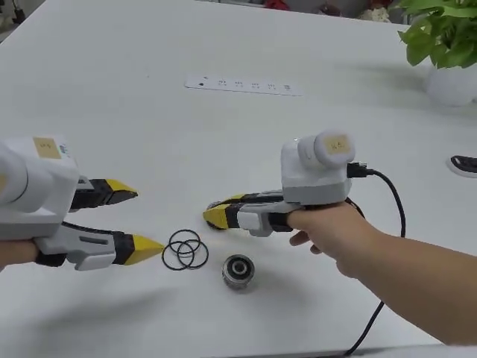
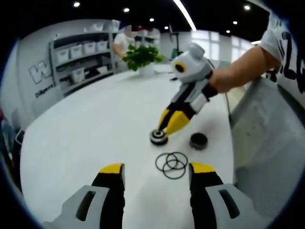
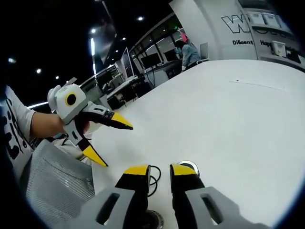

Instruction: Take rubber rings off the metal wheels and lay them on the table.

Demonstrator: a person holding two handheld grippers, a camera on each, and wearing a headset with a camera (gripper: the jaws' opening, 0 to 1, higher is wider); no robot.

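Note:
Three black rubber rings [image 1: 185, 250] lie overlapping on the white table [image 1: 223, 142]. Just right of them stands a metal wheel [image 1: 238, 271]. A second wheel [image 2: 158, 137] sits at the tips of my right gripper [image 1: 215, 216], whose jaws are drawn close together; whether they pinch anything is unclear. In the right gripper view that wheel [image 3: 189, 166] peeks out behind the right jaw. My left gripper [image 1: 138, 221] is wide open and holds nothing, left of the rings [image 2: 171, 164].
A white power strip [image 1: 244, 85] lies farther back. A potted plant [image 1: 446, 45] stands at the back right, with a dark object [image 1: 463, 164] at the right edge. A black cable [image 1: 393, 224] trails from the right gripper toward the near table edge.

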